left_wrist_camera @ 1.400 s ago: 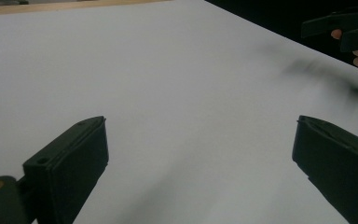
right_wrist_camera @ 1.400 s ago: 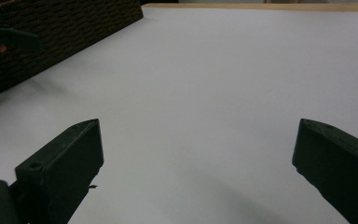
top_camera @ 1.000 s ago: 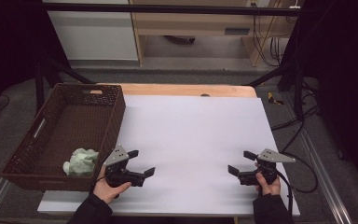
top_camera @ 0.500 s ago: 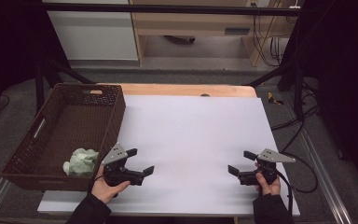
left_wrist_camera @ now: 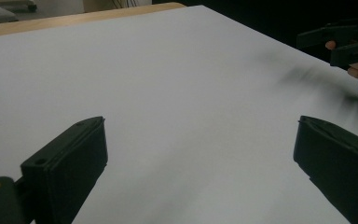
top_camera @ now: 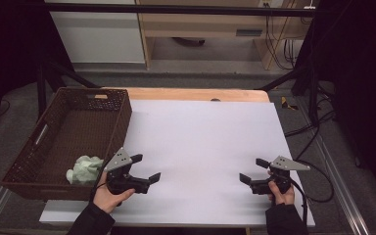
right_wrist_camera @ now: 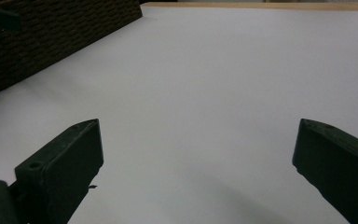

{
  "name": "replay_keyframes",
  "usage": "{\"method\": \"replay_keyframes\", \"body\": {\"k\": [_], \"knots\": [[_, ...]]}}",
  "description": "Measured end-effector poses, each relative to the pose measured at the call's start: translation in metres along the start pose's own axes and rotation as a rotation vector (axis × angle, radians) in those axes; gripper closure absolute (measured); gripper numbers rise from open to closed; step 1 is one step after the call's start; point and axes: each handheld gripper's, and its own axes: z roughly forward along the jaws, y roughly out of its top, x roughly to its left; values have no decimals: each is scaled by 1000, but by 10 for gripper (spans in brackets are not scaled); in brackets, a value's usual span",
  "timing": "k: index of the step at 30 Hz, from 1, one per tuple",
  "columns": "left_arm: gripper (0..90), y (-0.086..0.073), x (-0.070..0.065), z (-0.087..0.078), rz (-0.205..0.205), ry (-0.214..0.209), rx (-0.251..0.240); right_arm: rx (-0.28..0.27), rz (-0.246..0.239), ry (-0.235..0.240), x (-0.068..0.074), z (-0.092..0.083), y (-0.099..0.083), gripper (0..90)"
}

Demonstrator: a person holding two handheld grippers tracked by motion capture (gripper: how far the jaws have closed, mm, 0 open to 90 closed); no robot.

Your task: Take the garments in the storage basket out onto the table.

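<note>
My left gripper [top_camera: 146, 167] rests low over the white table sheet [top_camera: 200, 142] near the front left, held in a hand, its jaws spread wide with nothing between them. In its own view the left gripper [left_wrist_camera: 200, 122] faces bare white sheet, with the right gripper [left_wrist_camera: 349, 42] far off at the upper right. My right gripper [top_camera: 251, 170] sits at the front right, open and pointing left. The right gripper [right_wrist_camera: 199, 123] holds nothing in its own view. A pale green crumpled cloth [top_camera: 84, 169] lies in the near corner of a brown wicker basket [top_camera: 122, 117].
The basket [right_wrist_camera: 51, 32] stands along the table's left side, just left of my left hand. A wooden table edge [top_camera: 191, 94] runs along the back. Black frame bars and cables [top_camera: 313, 142] stand beyond the right edge.
</note>
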Motion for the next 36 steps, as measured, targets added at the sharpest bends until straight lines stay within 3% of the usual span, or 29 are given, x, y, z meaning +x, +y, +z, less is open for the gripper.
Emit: {"method": "replay_keyframes", "body": {"k": [15,21,36], "knots": [[14,9,-3,-6,15,14,14,0,0,-1,0,0,0,23],[10,14,-5,-9,23,38,20,2,1,-1,0,0,0,24],[4,27,-6,-24,30,66,10,5,2,-3,0,0,0,23]]}}
